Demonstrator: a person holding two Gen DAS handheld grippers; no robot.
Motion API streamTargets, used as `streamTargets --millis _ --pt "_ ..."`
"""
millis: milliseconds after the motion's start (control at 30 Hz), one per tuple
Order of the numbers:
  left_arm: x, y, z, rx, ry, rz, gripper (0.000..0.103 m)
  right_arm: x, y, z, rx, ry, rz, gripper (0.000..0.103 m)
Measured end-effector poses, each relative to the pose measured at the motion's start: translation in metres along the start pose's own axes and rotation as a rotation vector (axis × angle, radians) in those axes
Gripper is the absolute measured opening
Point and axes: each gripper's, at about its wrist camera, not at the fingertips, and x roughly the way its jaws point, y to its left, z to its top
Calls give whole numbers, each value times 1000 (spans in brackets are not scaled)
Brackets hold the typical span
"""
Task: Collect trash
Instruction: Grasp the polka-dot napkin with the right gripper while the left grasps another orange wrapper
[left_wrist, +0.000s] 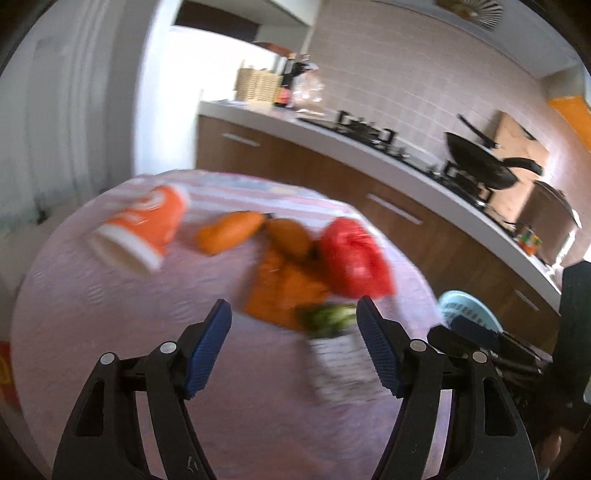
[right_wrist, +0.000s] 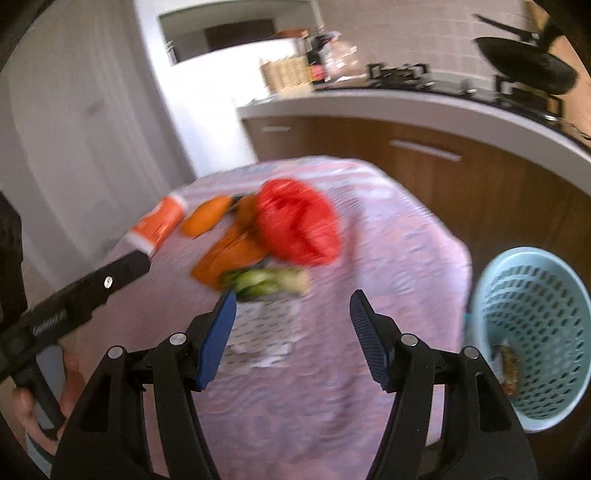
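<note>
Blue-padded fingers of the left gripper (left_wrist: 293, 325) stood apart over the near part of the table (left_wrist: 92, 314), nothing between them. The right gripper (right_wrist: 291, 314) likewise hung with its jaws apart and empty above the near half of the pink-patterned cloth.

Trash lay in a cluster toward the far half of the table. An orange paper cup (left_wrist: 142, 227) lay on its side near the far left edge, its long axis running from the far edge toward the near left, white rim end nearer the left edge. Just right of it an orange oblong piece (left_wrist: 227, 230) lay crosswise, and a second orange lump (left_wrist: 290, 238) sat beside it, against a crumpled red plastic bag (left_wrist: 354, 258) toward the right edge. A flat orange wrapper (left_wrist: 280, 295) lay partly under the lump and the bag, its length slanting toward the near left. Nearest the grippers a green leafy vegetable (right_wrist: 266, 280) lay crosswise, pale stem end toward the right edge, over the far end of a printed white packet (right_wrist: 262, 332).

Motion blur smeared everything; the print on the packet and cup could not be read, and what the orange pieces were could not be told. A light blue perforated basket (right_wrist: 532, 332) stood off the right edge, something brownish inside it, its lower rim cut off by the view's edge. In the right wrist view the left gripper's black body crossed the left side, hiding part of the cup.
</note>
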Motion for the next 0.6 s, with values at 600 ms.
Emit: streamTargets --millis 600 --pt "42 27 -4 17 133 23 62 75 39 -27 -77 170 -63 74"
